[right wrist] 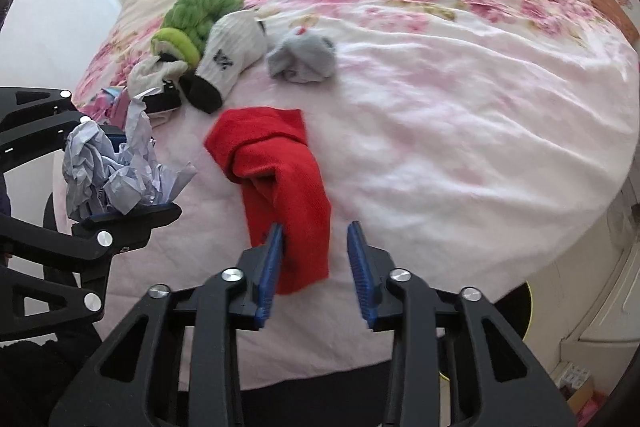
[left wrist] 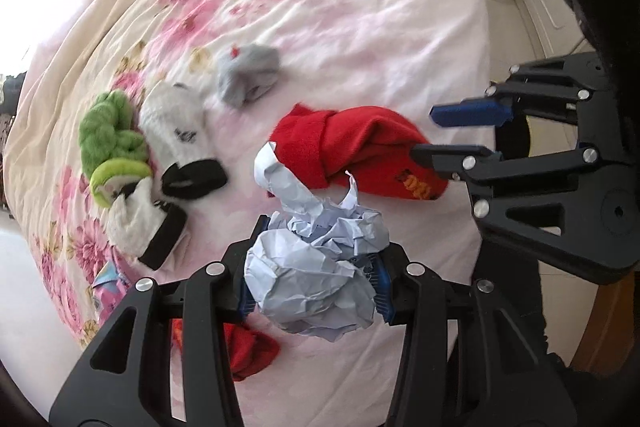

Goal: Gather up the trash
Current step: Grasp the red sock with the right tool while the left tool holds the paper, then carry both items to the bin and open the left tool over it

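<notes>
Clamping a crumpled paper ball point(left wrist: 316, 267), the left gripper point(left wrist: 312, 279) holds it above the floral bedspread point(left wrist: 360, 7) — the right gripper point(right wrist: 316, 267) stands open, empty, over a red sock point(right wrist: 280, 163).

The bedspread point(right wrist: 440, 115) is pale pink with darker pink flowers and olive-tan leaves, and turns cream toward its far edge. The crumpled paper point(left wrist: 316, 267) is pale bluish white. One sock point(right wrist: 280, 183) is plain bright red, with orange-yellow marks near one end in the left view. Another sock point(right wrist: 230, 53) is white with a black end and a small dark mark. The fuzzy sock point(right wrist: 192, 15) is green and lime. The small bundle point(right wrist: 304, 61) is grey. Both grippers point(right wrist: 316, 267) point(left wrist: 316, 275) are black with blue pads.
</notes>
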`<state>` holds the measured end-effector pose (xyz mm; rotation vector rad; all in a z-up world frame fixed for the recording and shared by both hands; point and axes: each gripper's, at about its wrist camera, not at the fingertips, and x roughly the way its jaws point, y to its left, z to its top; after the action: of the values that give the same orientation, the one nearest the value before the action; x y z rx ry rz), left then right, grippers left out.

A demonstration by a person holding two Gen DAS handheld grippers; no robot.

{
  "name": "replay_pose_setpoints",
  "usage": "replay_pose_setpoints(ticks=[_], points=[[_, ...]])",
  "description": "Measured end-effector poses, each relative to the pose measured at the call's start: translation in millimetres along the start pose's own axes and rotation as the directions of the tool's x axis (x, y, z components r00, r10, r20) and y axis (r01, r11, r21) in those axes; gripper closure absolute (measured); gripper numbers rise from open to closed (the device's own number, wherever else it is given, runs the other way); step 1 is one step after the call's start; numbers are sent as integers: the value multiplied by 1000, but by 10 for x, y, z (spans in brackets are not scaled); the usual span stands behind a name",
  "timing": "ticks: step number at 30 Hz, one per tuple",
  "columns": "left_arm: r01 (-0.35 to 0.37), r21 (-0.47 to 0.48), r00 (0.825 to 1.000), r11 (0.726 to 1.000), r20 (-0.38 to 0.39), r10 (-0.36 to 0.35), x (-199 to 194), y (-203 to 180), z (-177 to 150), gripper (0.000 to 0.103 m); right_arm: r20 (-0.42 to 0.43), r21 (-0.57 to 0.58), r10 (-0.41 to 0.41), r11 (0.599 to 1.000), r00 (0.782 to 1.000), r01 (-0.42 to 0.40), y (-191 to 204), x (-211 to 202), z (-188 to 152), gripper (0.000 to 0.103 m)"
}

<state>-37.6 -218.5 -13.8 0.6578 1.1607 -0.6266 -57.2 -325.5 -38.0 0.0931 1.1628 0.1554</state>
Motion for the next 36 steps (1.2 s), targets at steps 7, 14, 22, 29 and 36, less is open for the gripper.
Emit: replay_pose_setpoints(ticks=[7, 14, 22, 29, 36], points=[[32, 8, 999, 999, -6, -32, 42, -56, 57, 58, -24, 38, 40, 999, 999, -39, -137, 28, -148, 97], [9, -5, 1000, 1000, -14, -9, 27, 31, 0, 58, 25, 29, 73, 997, 997, -73, -53, 84, -4, 50], [2, -44, 1000, 999, -26, -3, 14, 233, -123, 58, -10, -40, 155, 987, 988, -155, 237, 302, 230, 47], [9, -53, 999, 999, -48, -12, 130, 286, -141, 58, -57, -32, 91, 995, 994, -93, 289, 726, 255, 59], [33, -67, 998, 997, -56, -37, 142, 314, -169, 58, -3, -34, 127, 991, 992, -127, 334, 482, 172, 85]])
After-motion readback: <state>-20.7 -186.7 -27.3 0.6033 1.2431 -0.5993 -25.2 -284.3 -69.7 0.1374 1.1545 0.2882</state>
